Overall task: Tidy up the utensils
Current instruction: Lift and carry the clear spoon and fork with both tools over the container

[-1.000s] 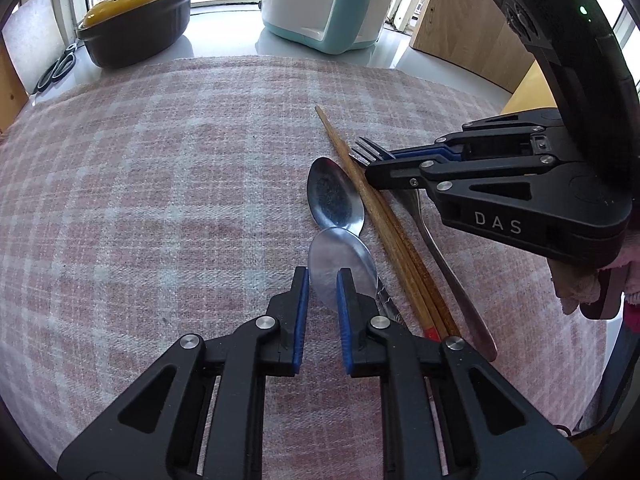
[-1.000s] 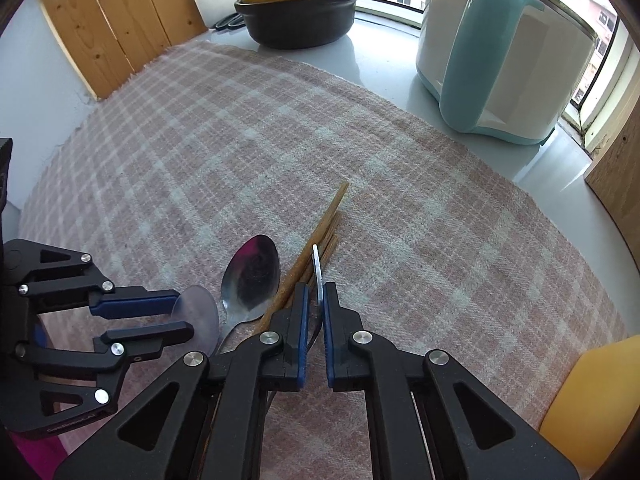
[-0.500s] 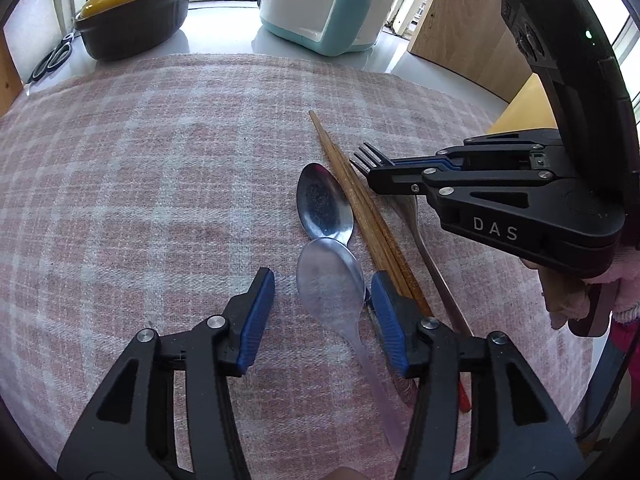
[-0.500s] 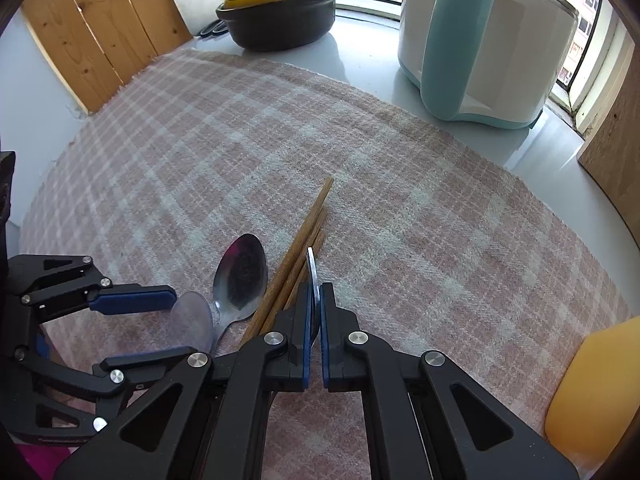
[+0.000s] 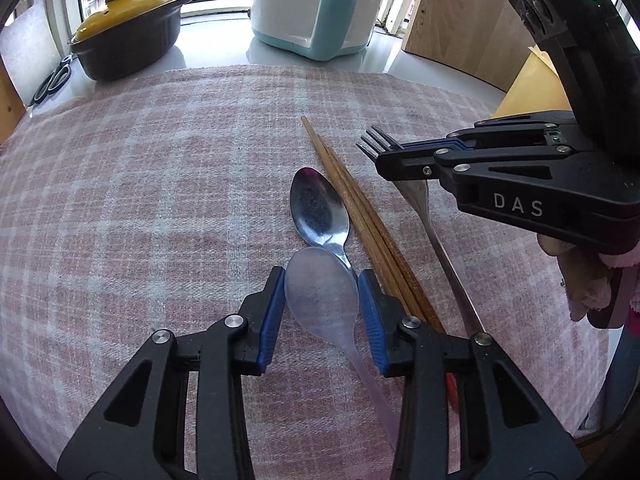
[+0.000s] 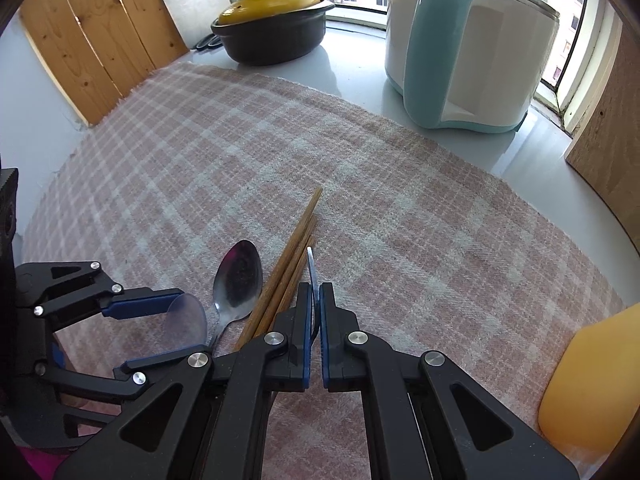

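Nearest the left wrist camera, the left tongs stand partly open, their blue pads on either side of the bowl of a clear plastic spoon. The pads sit right at the bowl's edges, but whether they press on it or only flank it cannot be told. The spoon's thin handle runs back toward the camera between the two fingers, over the pink checked cloth that covers the surface.

Just beyond the plastic spoon lies a metal spoon, bowl up; the tip of the plastic bowl overlaps its neck. Right beside it, on its right, brown wooden chopsticks lie in a tight bundle, their tips pointing away and their near ends passing under the left tongs' right finger.

Further right, the right tongs are closed flat on a metal fork near its head. In the left view the tines jut out past the fingertips and the handle trails down to the cloth beside the chopsticks. In the right view the fork shows edge-on as a thin strip between the pads.

Past the cloth, on the pale surface by the window, stand a black pot with a yellow lid and a white and teal appliance.
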